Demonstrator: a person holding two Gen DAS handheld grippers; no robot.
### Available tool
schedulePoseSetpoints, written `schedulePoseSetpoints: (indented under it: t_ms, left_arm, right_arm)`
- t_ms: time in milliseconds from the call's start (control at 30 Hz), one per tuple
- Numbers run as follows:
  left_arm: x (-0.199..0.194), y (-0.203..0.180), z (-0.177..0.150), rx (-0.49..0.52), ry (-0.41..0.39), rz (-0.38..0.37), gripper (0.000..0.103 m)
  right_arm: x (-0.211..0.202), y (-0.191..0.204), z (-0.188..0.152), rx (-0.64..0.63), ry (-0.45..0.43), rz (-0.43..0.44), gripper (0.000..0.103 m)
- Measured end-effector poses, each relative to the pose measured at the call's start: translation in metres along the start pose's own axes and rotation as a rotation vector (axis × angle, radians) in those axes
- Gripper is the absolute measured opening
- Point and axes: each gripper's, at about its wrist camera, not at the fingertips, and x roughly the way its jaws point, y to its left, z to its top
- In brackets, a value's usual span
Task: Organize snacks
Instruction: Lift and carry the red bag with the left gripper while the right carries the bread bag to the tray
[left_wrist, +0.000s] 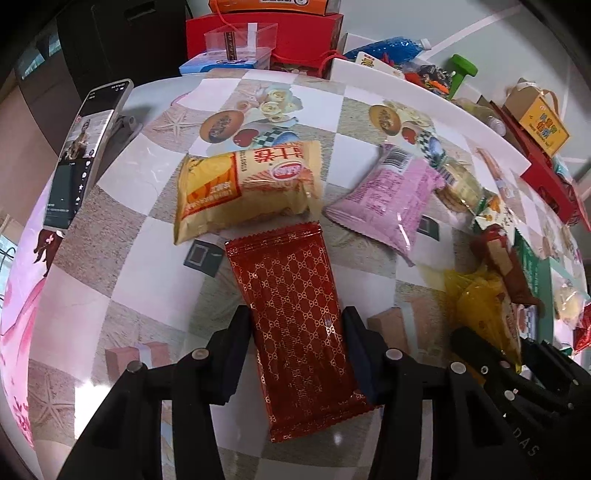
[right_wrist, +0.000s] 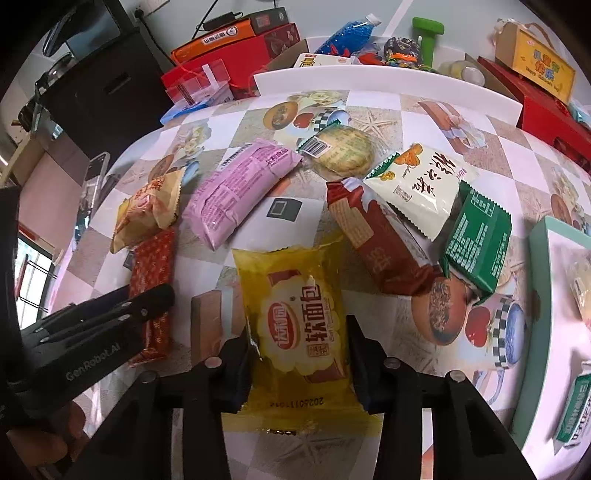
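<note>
Both grippers grip snacks on the table (left_wrist: 122, 258): left gripper (left_wrist: 293, 350) clamps my red packet (left_wrist: 291, 314) lengthwise between its fingers, right gripper (right_wrist: 299, 363) squeezes the yellow bread packet (right_wrist: 295, 325).

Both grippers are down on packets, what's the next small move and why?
Probably lift both straight up a little. The left gripper has its pads against the sides of the red patterned packet, and the right gripper pinches the yellow soft-bread packet. Both packets lie flat on the table, with the cream packet touching the red one's far end, so clear it before moving sideways.
</note>
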Motion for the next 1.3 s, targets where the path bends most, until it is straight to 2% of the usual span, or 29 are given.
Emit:
schedulePoseSetpoints:
  t_ms: [300,733,1100,1300]
  left_arm:
    - [-0.006,-0.006,0.001,0.010,-0.011,-0.041,0.051]
    - [-0.035,-0.027,0.004,0.054,-0.076,-0.084,0.051]
    - [-0.050,-0.056,0.011,0.097,-0.106,-0.133,0.051]
    - [-0.059,-0.089,0.023,0.143,-0.130,-0.183,0.051]
  right_arm:
    - [-0.028,-0.003,-0.001,0.016,-0.055,0.030,0.046]
    - [-0.057,-0.019,0.001,0.065,-0.120,0.028,0.046]
    - [-0.076,-0.056,0.003,0.150,-0.163,-0.014,0.046]
    - [-0.092,-0.084,0.003,0.219,-0.202,-0.046,0.046]
